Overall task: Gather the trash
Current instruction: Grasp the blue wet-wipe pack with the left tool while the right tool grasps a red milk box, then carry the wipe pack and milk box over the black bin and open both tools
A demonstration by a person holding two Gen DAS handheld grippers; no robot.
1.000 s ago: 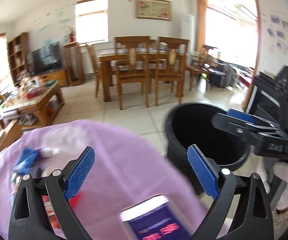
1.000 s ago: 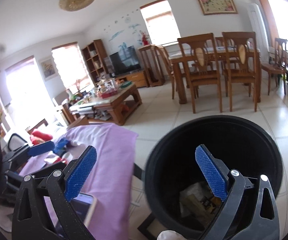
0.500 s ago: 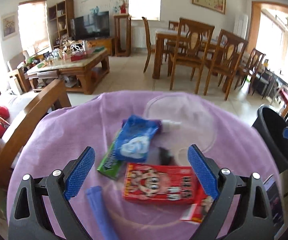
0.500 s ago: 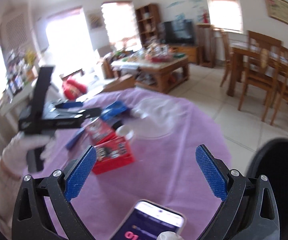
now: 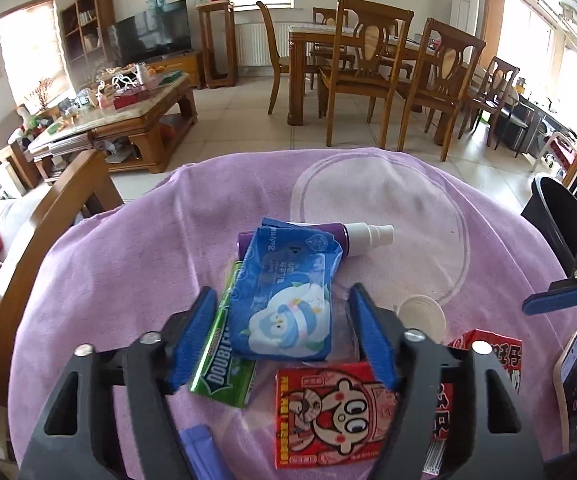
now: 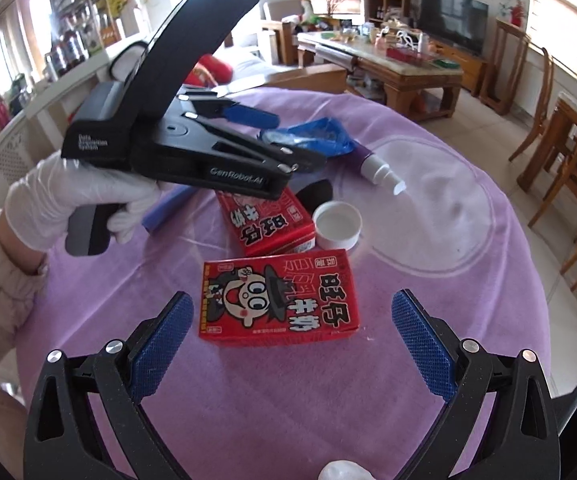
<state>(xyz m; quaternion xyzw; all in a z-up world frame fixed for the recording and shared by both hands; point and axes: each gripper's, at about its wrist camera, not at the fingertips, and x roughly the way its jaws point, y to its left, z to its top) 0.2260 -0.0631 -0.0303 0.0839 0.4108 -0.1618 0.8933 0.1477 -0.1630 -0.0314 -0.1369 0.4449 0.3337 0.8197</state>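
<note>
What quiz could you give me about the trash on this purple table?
1. True or false: the right gripper is shut on the white cap.
2. Which thing lies between the fingers of the left gripper? A: blue wipes pack. B: phone. C: white cap.
3. Fill in: the right wrist view shows ___ red milk cartons on the cloth.

Key: 1 false, it is open above a carton. 2 A. 3 two.
</note>
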